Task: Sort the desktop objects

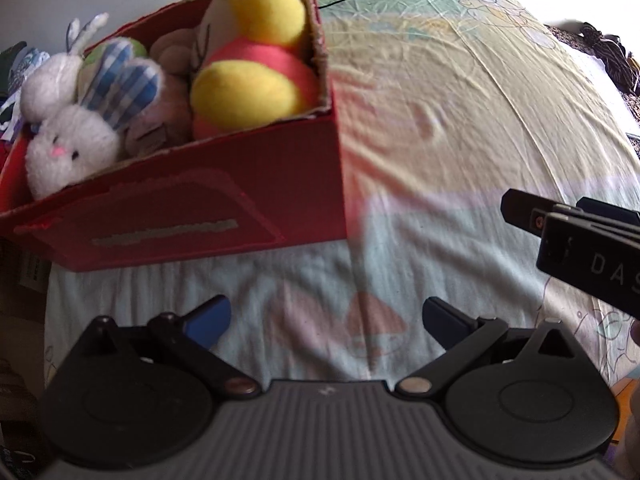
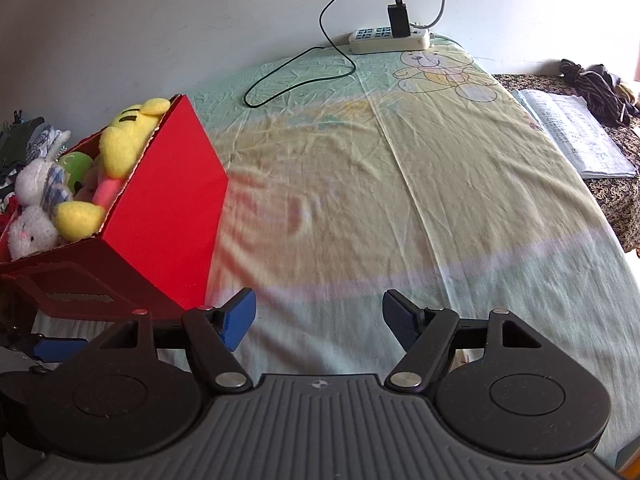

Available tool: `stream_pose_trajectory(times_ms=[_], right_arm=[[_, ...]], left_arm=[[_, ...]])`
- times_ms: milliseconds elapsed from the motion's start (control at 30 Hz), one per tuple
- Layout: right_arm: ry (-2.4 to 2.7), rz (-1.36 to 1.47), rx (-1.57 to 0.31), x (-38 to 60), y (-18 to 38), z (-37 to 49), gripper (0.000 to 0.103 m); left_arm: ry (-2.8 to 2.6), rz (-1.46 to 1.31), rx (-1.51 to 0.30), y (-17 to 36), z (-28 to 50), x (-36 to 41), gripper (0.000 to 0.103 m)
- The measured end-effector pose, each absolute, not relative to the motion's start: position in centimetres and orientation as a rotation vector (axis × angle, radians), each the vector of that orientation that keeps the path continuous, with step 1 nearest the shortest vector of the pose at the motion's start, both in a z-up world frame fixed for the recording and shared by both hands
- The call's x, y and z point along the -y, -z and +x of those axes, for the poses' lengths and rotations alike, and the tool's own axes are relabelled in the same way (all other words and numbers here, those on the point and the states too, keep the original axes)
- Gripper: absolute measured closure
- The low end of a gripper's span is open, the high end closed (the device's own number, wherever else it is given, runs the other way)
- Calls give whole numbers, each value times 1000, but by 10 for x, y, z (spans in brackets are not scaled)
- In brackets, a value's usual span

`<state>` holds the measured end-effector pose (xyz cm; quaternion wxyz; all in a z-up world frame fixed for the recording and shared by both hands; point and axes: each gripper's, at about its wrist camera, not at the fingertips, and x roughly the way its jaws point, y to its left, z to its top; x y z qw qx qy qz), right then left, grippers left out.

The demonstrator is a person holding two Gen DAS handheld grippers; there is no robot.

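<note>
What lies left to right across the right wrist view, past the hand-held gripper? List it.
White bunny → yellow bear → red box → black cable → power strip → open book → dark clothes.

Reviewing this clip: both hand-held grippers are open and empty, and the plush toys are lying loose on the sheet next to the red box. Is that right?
Not quite. The plush toys are inside the red box, not loose on the sheet; the left wrist view shows this clearly. The rest holds: the left hand-held gripper and right hand-held gripper are both open and empty.
</note>
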<state>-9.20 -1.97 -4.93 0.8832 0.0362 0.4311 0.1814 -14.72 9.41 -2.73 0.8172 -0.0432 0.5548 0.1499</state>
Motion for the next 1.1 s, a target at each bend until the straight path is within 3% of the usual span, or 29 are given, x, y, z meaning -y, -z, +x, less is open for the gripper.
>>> stream_pose_trajectory(times_ms=[467,1100], right_arm=[[-435,14,-932,-60,29,-117,30],[-349,78,-901,-129,-59,-113,25]], left_arm=[[-334,-113,-1170,9,-184,-168,1],[-383,8,-1061,-86,-173,-255,1]])
